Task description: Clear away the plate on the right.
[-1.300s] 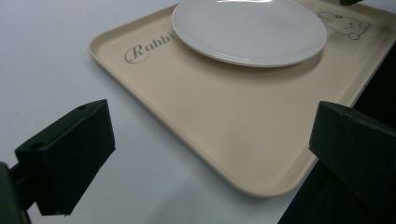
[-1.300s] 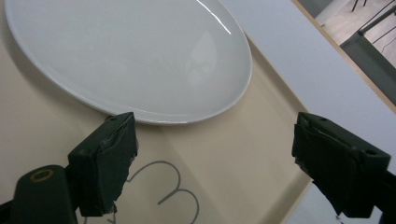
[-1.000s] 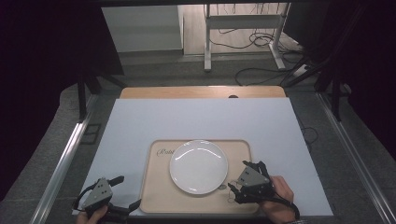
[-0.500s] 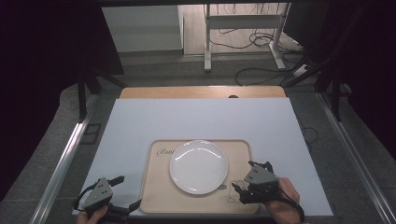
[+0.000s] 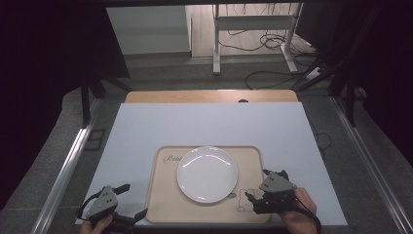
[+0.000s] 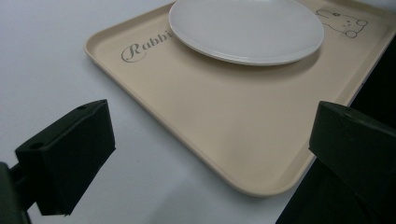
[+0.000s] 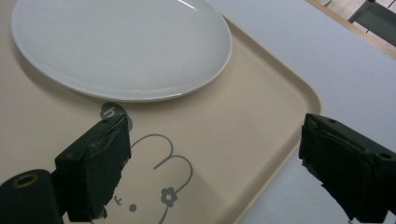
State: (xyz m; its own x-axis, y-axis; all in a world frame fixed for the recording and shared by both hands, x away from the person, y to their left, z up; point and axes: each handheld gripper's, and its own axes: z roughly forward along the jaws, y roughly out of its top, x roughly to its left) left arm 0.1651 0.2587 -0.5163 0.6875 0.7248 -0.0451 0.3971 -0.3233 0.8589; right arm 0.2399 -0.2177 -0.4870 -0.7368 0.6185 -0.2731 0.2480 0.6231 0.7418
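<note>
A round white plate (image 5: pixel 207 173) lies in the middle of a beige tray (image 5: pixel 168 204) near the table's front edge. The tray carries "Rabbit" lettering and a rabbit drawing. My left gripper (image 5: pixel 136 199) rests open at the tray's front left corner, and its jaws straddle that corner of the tray (image 6: pixel 224 130) with the plate (image 6: pixel 247 25) beyond. My right gripper (image 5: pixel 255 184) is open over the tray's front right part. Its jaws frame the rabbit drawing on the tray (image 7: pixel 243 116), just short of the plate (image 7: pixel 116 42). Nothing is held.
The tray lies on a white table top (image 5: pixel 204 126) with a wooden strip (image 5: pixel 209 96) along the far edge. Metal rails (image 5: pixel 65 168) run down both sides. Cables and desk legs (image 5: pixel 216 44) stand on the floor beyond.
My right gripper has shifted slightly to the right along the tray's front right part. The left gripper, plate and tray have not moved.
</note>
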